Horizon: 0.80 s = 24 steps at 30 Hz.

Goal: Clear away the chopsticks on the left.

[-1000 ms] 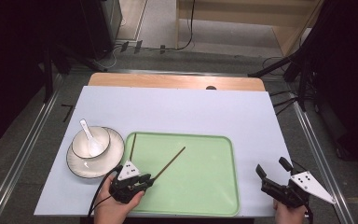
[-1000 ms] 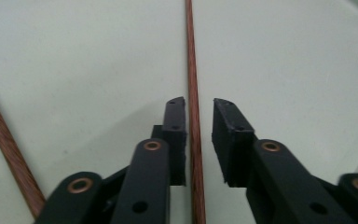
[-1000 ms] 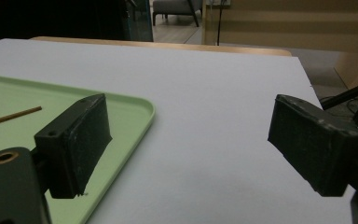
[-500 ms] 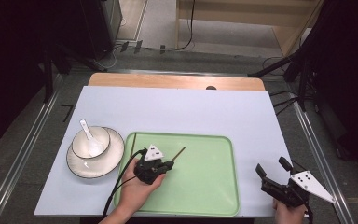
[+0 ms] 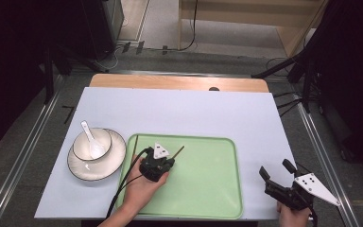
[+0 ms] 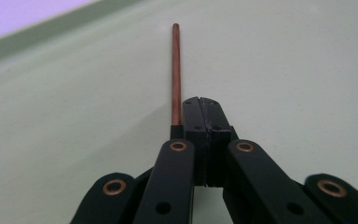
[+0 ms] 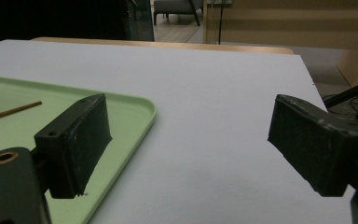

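A brown chopstick [image 5: 177, 152] lies slanted on the green tray [image 5: 208, 184]. My left gripper [image 5: 158, 163] rests low over the tray on top of its near part. In the left gripper view the jaws are pressed together with nothing in their seam. The chopstick [image 6: 175, 70] runs forward from beside the left jaw. A second chopstick [image 5: 134, 145] lies along the tray's left rim. My right gripper [image 5: 275, 168] is at the table's front right corner, open and empty [image 7: 191, 140], off the tray [image 7: 135, 112].
A white bowl [image 5: 92, 144] with a white spoon [image 5: 88, 132] in it stands on a dark-rimmed plate [image 5: 99, 168], left of the tray. A pale sheet [image 5: 194, 109] covers the table. Dark stands and cables flank the table on both sides.
My left gripper has moved forward and right from the tray's front left corner, up along the chopstick. The chopstick's far tip has barely shifted. The right gripper has stayed put.
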Each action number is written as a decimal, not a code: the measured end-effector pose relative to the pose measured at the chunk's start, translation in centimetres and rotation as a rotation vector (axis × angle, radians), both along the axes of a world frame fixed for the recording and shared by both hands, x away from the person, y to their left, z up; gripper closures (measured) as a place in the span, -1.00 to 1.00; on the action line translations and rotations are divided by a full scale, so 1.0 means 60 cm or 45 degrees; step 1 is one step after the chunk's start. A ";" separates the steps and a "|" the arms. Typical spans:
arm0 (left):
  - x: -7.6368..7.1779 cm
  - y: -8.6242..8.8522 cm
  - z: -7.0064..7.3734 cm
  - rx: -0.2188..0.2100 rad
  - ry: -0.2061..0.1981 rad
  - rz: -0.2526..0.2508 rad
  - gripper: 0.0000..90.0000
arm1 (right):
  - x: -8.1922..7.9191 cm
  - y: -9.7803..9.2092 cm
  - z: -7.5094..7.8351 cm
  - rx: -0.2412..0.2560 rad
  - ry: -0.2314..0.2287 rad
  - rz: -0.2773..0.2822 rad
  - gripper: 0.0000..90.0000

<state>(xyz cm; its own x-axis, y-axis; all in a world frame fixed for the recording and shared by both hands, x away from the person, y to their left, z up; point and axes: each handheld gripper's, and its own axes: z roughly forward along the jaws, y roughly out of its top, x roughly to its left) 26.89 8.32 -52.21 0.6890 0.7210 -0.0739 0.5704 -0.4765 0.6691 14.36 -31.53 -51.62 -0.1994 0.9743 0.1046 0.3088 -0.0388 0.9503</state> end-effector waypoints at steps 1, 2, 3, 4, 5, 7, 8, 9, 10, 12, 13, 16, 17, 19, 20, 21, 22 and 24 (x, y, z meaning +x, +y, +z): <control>0.002 0.005 0.001 0.012 -0.009 0.011 1.00 | 0.000 0.000 0.000 -0.003 0.002 0.000 -0.71; 0.002 0.005 0.001 0.012 -0.009 0.011 1.00 | 0.000 0.001 0.000 -0.001 0.003 -0.001 -0.71; 0.006 0.016 0.002 0.020 -0.009 0.039 1.00 | 0.000 0.001 0.000 -0.001 0.004 -0.001 -0.71; 0.008 0.023 0.003 0.013 0.000 0.056 1.00 | 0.001 0.000 0.000 0.000 0.004 -0.002 -0.71; 0.011 0.031 0.003 0.012 0.007 0.070 1.00 | 0.001 0.000 -0.001 0.000 0.003 -0.001 -0.71; 0.016 0.044 0.004 -0.015 0.031 0.105 1.00 | 0.001 -0.001 -0.001 -0.001 0.007 -0.001 -0.71; 0.018 0.050 0.004 -0.023 0.045 0.115 1.00 | 0.001 -0.001 -0.001 0.000 0.007 -0.001 -0.71; 0.019 0.056 0.004 -0.031 0.052 0.122 1.00 | 0.001 -0.001 -0.001 -0.002 0.007 -0.001 -0.71; 0.020 0.060 0.005 -0.029 0.052 0.120 1.00 | 0.001 -0.001 -0.001 -0.001 0.004 0.000 -0.71; 0.019 0.066 0.006 -0.018 0.049 0.115 1.00 | 0.000 0.000 0.000 0.000 0.003 0.001 -0.71; 0.018 0.069 0.007 -0.003 0.043 0.121 1.00 | 0.000 -0.001 0.000 -0.001 0.001 0.002 -0.71; 0.020 0.078 0.008 0.003 0.045 0.135 1.00 | 0.000 -0.003 -0.001 0.004 0.006 -0.002 -0.71; 0.021 0.082 0.008 0.004 0.050 0.142 1.00 | 0.000 -0.003 -0.002 0.007 0.006 -0.002 -0.71; 0.024 0.094 0.010 -0.001 0.060 0.172 1.00 | 0.000 -0.003 -0.001 0.009 0.006 -0.001 -0.71; 0.025 0.100 0.010 0.001 0.062 0.184 1.00 | 0.000 -0.003 -0.001 0.005 0.003 -0.001 -0.71; 0.026 0.104 0.010 0.007 0.057 0.187 1.00 | 0.000 -0.003 -0.001 0.004 0.003 -0.001 -0.71; 0.027 0.108 0.011 0.019 0.049 0.196 1.00 | 0.000 -0.003 -0.001 0.005 0.004 0.000 -0.71; 0.031 0.120 0.013 0.023 0.054 0.212 1.00 | 0.000 -0.004 -0.001 0.007 0.005 0.000 -0.71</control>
